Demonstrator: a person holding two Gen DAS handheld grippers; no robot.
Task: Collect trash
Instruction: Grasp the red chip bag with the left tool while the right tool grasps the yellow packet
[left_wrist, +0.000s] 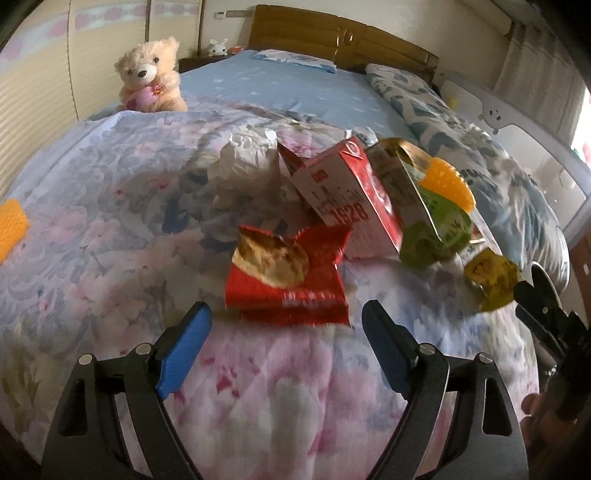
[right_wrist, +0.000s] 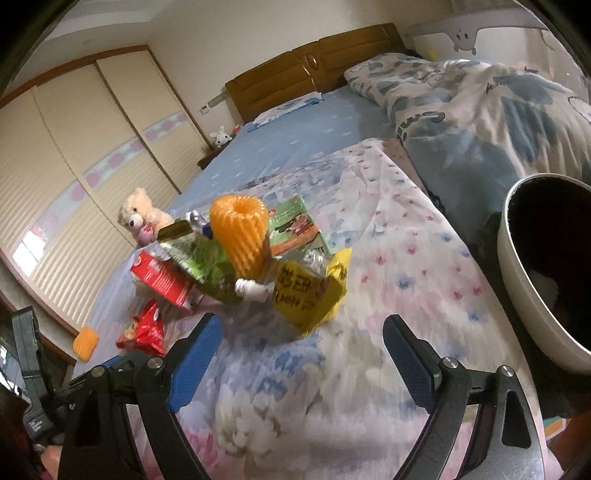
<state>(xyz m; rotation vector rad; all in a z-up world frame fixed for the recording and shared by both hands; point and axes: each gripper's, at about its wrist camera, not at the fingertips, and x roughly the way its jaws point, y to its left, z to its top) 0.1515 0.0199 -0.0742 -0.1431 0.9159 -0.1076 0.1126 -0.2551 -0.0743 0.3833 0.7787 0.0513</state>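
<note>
Both claws stand wide and hold nothing. The left gripper (left_wrist: 286, 334) sits low in the left view, its two blue pads on either side of one red snack bag (left_wrist: 286, 275) lying just ahead on the floral quilt (left_wrist: 110, 229). The right gripper (right_wrist: 303, 354) sits low in the right view, with one yellow wrapper (right_wrist: 310, 291) just beyond its tips.

The trash lies in one heap at mid-frame. Counted in the left view: one white crumpled paper (left_wrist: 247, 170) at upper centre, one red carton (left_wrist: 347, 192) right of it, one green pouch (left_wrist: 436, 229) further right. Two orange foam nets show: one (right_wrist: 240, 232) standing on top of the heap, one (right_wrist: 85, 342) alone at the lower left of the right view. One green-and-orange packet (right_wrist: 295, 225) lies behind the heap.

One bin (right_wrist: 532, 295) fills the right edge of the right view. One teddy bear (left_wrist: 151, 75) sits at the upper left of the left view.
</note>
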